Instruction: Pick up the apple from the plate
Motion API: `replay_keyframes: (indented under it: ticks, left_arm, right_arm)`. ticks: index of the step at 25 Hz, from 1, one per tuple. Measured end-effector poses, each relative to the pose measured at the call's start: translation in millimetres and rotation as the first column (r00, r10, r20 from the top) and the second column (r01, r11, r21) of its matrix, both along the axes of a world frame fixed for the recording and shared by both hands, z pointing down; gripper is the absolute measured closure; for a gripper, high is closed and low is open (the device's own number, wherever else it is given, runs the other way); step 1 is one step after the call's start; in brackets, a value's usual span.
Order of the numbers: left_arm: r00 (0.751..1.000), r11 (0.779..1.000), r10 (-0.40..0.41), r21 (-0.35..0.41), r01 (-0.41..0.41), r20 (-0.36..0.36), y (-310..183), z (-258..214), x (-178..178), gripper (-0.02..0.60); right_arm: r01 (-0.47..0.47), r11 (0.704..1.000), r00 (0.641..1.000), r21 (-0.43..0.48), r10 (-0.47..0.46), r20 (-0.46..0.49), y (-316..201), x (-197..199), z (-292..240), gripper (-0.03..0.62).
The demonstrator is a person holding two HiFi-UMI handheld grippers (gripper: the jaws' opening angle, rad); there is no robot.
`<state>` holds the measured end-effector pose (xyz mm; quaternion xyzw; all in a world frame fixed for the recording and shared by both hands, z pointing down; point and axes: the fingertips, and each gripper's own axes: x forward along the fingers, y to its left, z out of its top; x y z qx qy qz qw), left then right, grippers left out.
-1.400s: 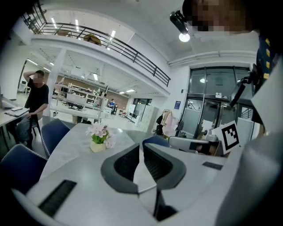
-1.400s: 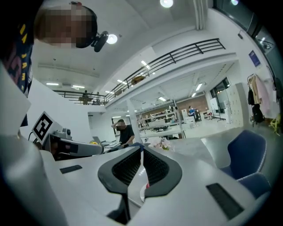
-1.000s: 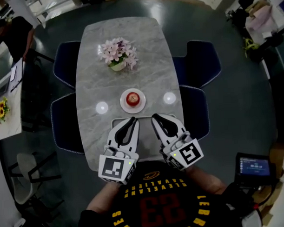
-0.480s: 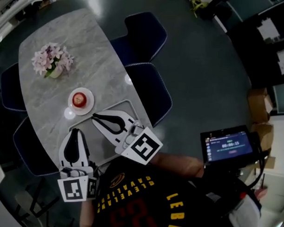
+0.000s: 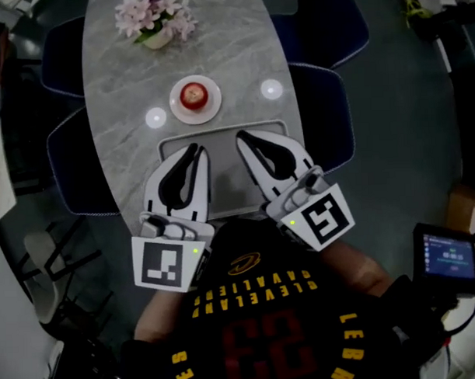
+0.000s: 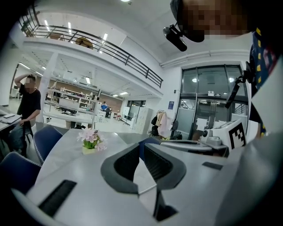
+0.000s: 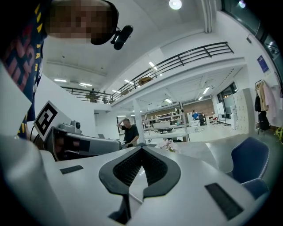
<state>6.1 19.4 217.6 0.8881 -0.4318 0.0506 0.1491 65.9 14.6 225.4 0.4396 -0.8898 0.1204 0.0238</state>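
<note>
Only the head view shows the apple (image 5: 193, 94) on its plate (image 5: 214, 108); the gripper views catch just the flowers (image 6: 90, 137); left gripper (image 5: 196, 149) and right gripper (image 5: 243, 136) both pressed together, empty.

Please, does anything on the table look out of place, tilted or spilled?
Nothing stands out. The apple sits centred on its plate, the flower pot stands upright farther along the table, and no spill shows. The left gripper and right gripper are shut and empty, short of the plate.
</note>
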Motion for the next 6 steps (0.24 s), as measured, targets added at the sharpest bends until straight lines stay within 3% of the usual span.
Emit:
replay_keyframes:
  ticks: [6]
  left_arm:
    - [1.0,0.999,-0.018,-0.047,0.018,0.007,-19.6,39.2,-21.9,0.548]
  right_arm:
    - [0.02,0.999,1.0,0.05,-0.019,-0.013,-23.2,-15.5,34.4,0.586]
